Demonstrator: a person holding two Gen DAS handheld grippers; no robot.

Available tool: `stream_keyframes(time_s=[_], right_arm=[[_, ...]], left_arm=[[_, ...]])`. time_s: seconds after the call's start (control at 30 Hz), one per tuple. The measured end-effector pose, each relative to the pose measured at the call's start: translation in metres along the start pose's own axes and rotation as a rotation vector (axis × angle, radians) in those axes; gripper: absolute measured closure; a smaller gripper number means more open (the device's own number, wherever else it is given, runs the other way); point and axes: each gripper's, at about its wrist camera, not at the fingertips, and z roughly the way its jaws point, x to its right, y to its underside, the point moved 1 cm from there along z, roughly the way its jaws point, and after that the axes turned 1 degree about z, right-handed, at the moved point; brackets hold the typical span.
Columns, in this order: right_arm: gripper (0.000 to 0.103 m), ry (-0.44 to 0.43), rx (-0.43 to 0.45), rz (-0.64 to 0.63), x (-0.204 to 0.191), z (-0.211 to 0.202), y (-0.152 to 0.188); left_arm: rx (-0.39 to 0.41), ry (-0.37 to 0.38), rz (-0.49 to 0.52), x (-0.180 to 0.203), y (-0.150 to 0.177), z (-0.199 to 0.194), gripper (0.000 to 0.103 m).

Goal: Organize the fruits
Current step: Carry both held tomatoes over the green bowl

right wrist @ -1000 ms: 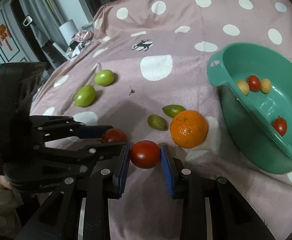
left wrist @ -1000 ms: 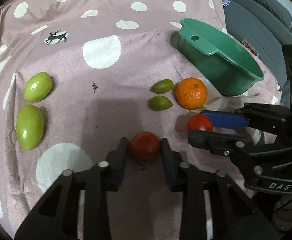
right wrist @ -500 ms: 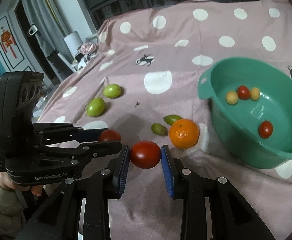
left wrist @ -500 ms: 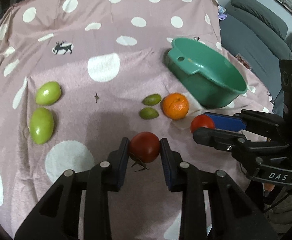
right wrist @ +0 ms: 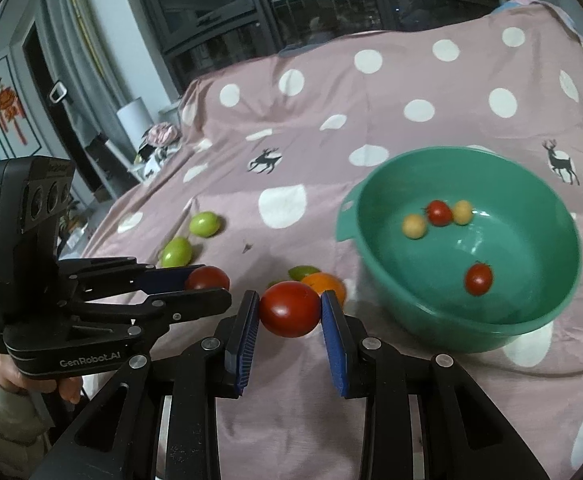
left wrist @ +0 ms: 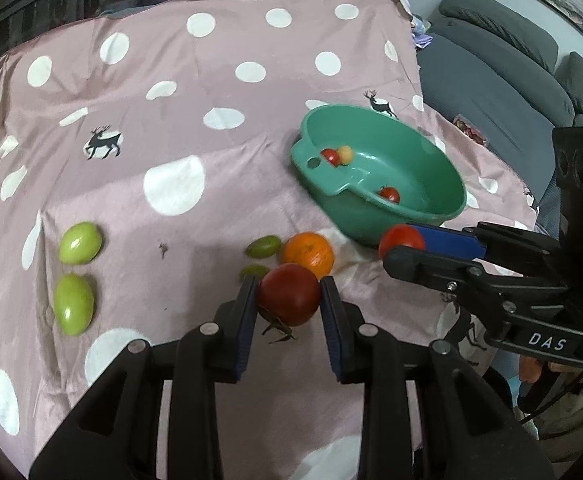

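Observation:
In the left wrist view my left gripper point(left wrist: 289, 291) is shut on a dark red tomato point(left wrist: 287, 300), held above the pink dotted cloth. At the right, my right gripper point(left wrist: 402, 245) is shut on a second red tomato point(left wrist: 399, 236), beside the green bowl point(left wrist: 355, 222). In the right wrist view the right gripper point(right wrist: 290, 306) pinches its tomato point(right wrist: 289, 312) between blue pads, left of the bowl point(right wrist: 411, 314). The bowl holds two cherry tomatoes point(right wrist: 478, 278) and two yellow ones point(right wrist: 414, 226). An orange point(left wrist: 309, 252) and two small green fruits point(left wrist: 265, 246) lie behind the tomatoes.
Two larger green fruits point(left wrist: 80, 242) lie on the cloth at the left, a dry stem point(left wrist: 163, 249) between them and the orange. A grey sofa point(left wrist: 491, 80) stands past the table's right edge. A hand point(right wrist: 11, 376) holds the left gripper's handle.
Both grippers have risen off the cloth with their tomatoes still gripped. The cameras have tipped up, and the bowl's inside with its small fruits has come into the left wrist view.

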Motion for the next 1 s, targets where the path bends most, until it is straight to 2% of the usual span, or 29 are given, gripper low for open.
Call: stream_keyframes(time_s=[0.37,0.67,1.0], right_arm=[[0.07,0.04,0.074,0.06,0.034,-0.017,-0.008],[0.07,0.088,0.121,0.102,0.065,-0.029,-0.017],[0.07,0.13,0.084,0.134,0.092,-0.015,-0.013]], left_arm=[[0.029,0.02,0.057,0.025,-0.031,0.01,0.073],[0.064,0.071,0.11,0.047,-0.06,0.027,0.073],[0.024,0.091,0.142,0.061,-0.071,0.065,0.073]])
